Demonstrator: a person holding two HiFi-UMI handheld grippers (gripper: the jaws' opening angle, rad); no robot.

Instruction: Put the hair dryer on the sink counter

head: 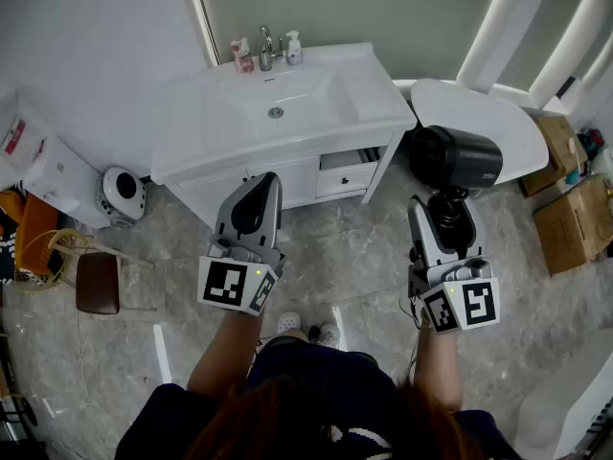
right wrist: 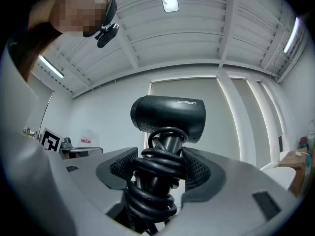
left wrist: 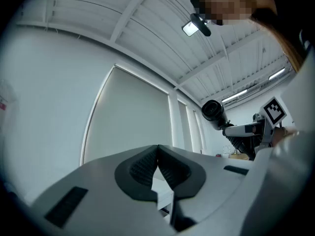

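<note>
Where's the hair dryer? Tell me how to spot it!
Find the big white sink counter; just off its right end, the right gripper holds something up. That is the hair dryer: a fat black barrel with its cord coiled round the handle, unlike the white things around it.

Only pale brand lettering (right wrist: 190, 102) on the black barrel of the hair dryer (right wrist: 168, 116), too small to spell out with certainty.
</note>
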